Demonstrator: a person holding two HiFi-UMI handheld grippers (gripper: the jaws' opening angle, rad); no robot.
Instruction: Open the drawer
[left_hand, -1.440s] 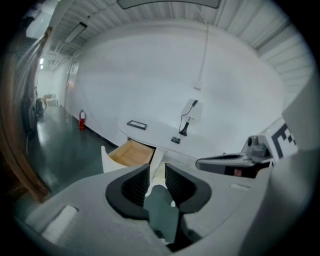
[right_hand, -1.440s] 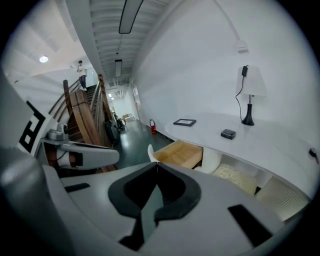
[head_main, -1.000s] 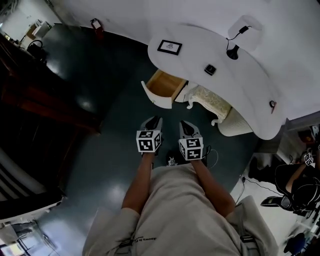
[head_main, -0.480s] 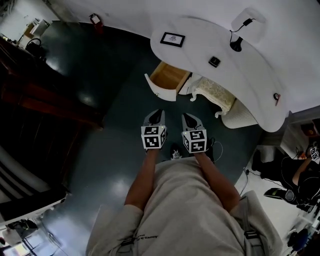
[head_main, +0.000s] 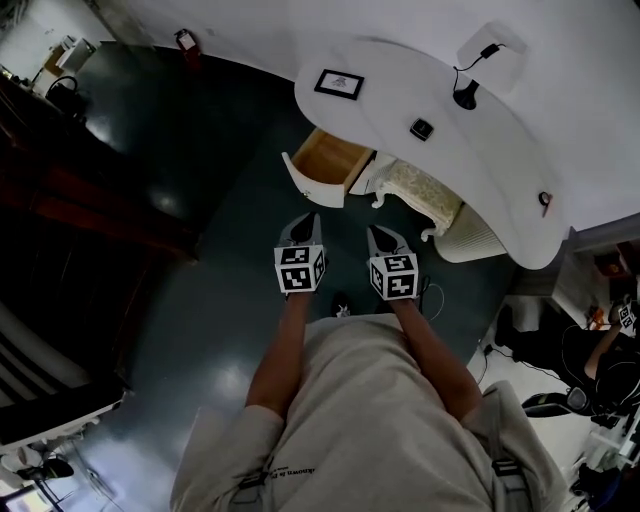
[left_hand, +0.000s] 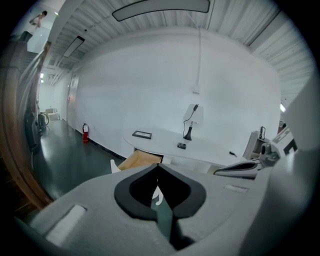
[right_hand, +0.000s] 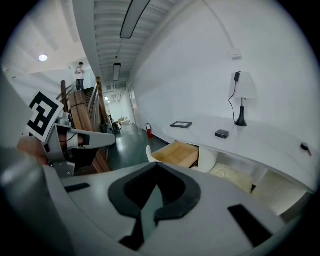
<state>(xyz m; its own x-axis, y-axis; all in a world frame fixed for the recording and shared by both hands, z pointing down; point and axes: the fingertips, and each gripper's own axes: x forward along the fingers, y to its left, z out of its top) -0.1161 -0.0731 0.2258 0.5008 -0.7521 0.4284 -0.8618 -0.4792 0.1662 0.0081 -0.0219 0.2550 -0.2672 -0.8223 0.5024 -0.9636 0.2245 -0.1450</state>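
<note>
item: drawer (head_main: 322, 168), pale wooden box with a white shaped front panel. location: under the left end of the white curved desk (head_main: 480, 165), below the small black picture frame (head_main: 339, 83); it stands pulled well out over the dark green glossy floor (head_main: 200, 300), its inside bare as far as can be seen. ahead of both grippers and well apart from them.

handling (judged): rigid and not fragile; with nothing showing in it, likely light and easy on its runners. painted front probably smooth, so a pinch may slip. a knob or pull is too small to make out; failing one, the top edge of the front panel at its middle is the best hold, pulled straight along the runners to avoid racking.

left gripper (head_main: 309, 222): jaws have just been closing and now meet, nothing between them.
right gripper (head_main: 377, 236): jaws together, likewise empty.

other items: black-stemmed lamp with white shade (head_main: 470, 90) and cord; small dark box (head_main: 421, 129); small dark object near the desk's right end (head_main: 545, 198); pale patterned cushioned stool (head_main: 420, 195) tucked beside the drawer; red fire extinguisher (head_main: 187, 43) by the wall.

writing: none readable. the gripper cubes bear black-and-white square markers only; a line of print low on the person's beige shirt (head_main: 380, 420) is too small to read; the frame's content is indistinct.
</note>
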